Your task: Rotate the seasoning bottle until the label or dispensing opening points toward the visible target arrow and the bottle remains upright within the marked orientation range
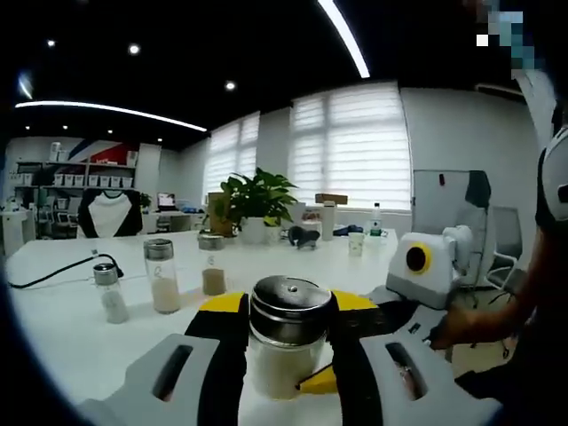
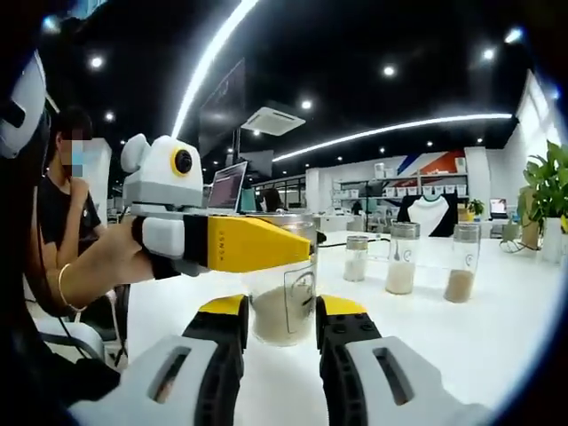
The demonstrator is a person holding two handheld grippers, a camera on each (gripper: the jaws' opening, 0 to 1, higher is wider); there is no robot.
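Seasoning bottle (image 1: pixel 286 342) stands upright on the white worktop (image 1: pixel 62 337), glass body with pale powder inside and a shiny metal cap. In the left gripper view the left claw (image 1: pixel 286 355) is clamped on the bottle, black jaws pressed against both sides of the glass. The right claw (image 1: pixel 422 266) comes in from the right there, held by a person's hand (image 1: pixel 457 327).

Right gripper view: the same bottle (image 2: pixel 282 306) sits just beyond the right claw (image 2: pixel 282 324), whose jaws stand apart on either side of the base (contact unclear, looks like a small gap). The left claw (image 2: pixel 222 244) reaches in from the left, its yellow jaw across the upper part of the bottle.

Three other glass jars (image 1: pixel 164 277) with light fillings stand in a loose row further back on the worktop, left of the bottle. A potted plant (image 1: pixel 257 202) sits at the far side, and a black cable (image 1: pixel 53 277) lies at far left.
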